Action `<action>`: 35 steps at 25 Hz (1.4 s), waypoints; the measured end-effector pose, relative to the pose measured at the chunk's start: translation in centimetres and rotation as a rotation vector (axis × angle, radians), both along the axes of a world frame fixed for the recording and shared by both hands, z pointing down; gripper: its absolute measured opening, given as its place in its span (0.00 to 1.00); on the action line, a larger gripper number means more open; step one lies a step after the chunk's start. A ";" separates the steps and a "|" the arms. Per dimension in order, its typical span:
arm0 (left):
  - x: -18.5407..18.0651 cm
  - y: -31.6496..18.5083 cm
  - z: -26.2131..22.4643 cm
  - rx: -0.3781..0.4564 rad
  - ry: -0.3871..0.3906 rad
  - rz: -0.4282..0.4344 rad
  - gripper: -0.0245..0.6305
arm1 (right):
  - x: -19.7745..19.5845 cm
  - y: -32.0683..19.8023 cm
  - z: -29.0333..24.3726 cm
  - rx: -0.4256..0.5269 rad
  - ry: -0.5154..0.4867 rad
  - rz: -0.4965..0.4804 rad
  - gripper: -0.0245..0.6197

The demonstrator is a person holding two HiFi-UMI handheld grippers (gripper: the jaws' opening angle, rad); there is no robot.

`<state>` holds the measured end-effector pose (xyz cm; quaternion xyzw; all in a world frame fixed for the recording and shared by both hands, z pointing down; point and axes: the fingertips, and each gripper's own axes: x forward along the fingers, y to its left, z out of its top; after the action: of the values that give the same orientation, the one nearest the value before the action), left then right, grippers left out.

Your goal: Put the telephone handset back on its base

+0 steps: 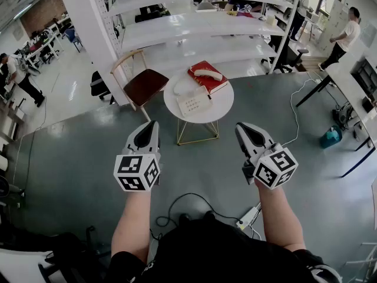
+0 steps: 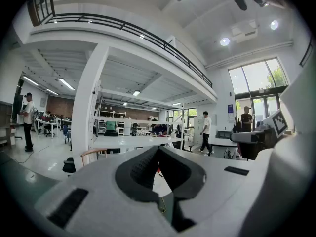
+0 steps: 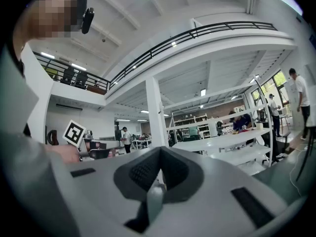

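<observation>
Left tongs [image 1: 154, 125] and right tongs [image 1: 241, 128] are closed, empty, short of the tabletop [image 1: 224, 101]; the handset [image 1: 208, 73] lies on a red book [image 1: 214, 85] beside the telephone base [image 1: 193, 104].

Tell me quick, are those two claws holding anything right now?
Left claw: closed, holding nothing.
Right claw: closed, holding nothing.

The right tongs [image 3: 160, 151] fill the lower half of the view. Their dark pads are closed tip to tip and nothing is between them. At 9 o'clock there is a black-and-white marker cube [image 3: 74, 132]. Behind the tips a white pillar [image 3: 154, 112] rises toward 12 o'clock. White shelves [image 3: 224, 142] run toward 3 o'clock, where a person [image 3: 298, 95] in a white shirt stands at the edge. A dark balcony railing [image 3: 197, 33] crosses above.
</observation>
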<state>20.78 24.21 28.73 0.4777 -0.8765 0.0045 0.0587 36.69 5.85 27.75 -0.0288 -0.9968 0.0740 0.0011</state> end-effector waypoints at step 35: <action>1.2 -9.0 0.5 -0.025 -0.026 0.071 0.39 | 1.6 -6.4 2.1 -0.073 0.019 -0.035 0.05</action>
<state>21.94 15.23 29.21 0.5076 -0.8596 0.0236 0.0532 38.30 -0.54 29.88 -0.0455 -0.9928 0.1103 0.0106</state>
